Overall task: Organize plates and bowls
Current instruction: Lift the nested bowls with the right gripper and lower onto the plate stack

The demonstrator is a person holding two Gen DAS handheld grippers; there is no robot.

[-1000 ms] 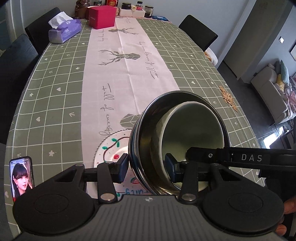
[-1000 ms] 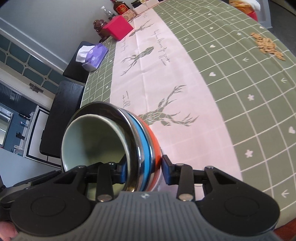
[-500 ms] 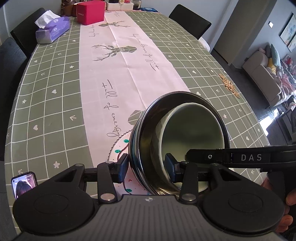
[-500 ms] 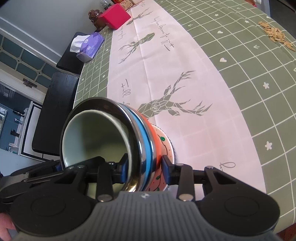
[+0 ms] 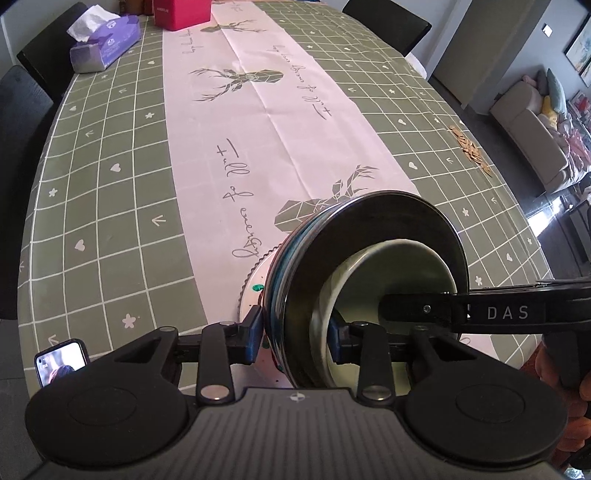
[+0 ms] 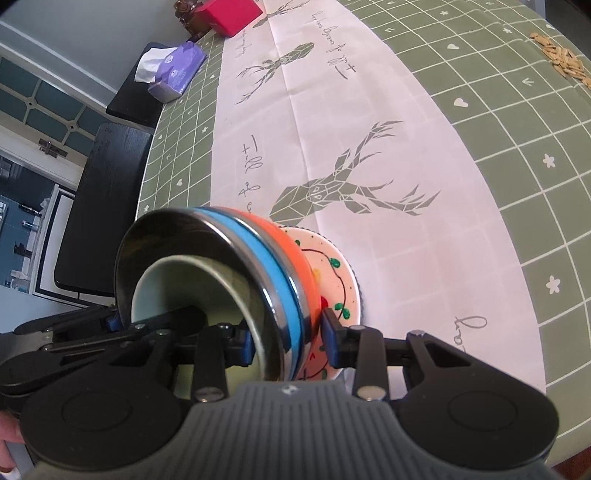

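A nested bowl stack hangs tilted on its side between both grippers: a steel bowl (image 5: 369, 229) with a pale green bowl (image 5: 399, 273) inside it, backed by a blue bowl (image 6: 251, 240) and an orange bowl (image 6: 280, 240). My left gripper (image 5: 295, 338) is closing its jaws across the stack's rim, one pad outside and one inside the green bowl. My right gripper (image 6: 288, 341) is shut on the opposite rim in the same way. Right under the stack a white plate (image 6: 332, 273) with red and green painting lies on the pink runner; the orange bowl looks close to it or touching it.
A phone (image 5: 61, 362) lies at the table's near left edge. A purple tissue box (image 5: 105, 46) and a red box (image 5: 183, 13) stand at the far end, and loose seeds (image 5: 471, 149) lie on the right. Dark chairs line the left side.
Both grippers have come down and forward with the bowl stack, which now hangs right over the painted plate. The left jaws have narrowed on the rim.
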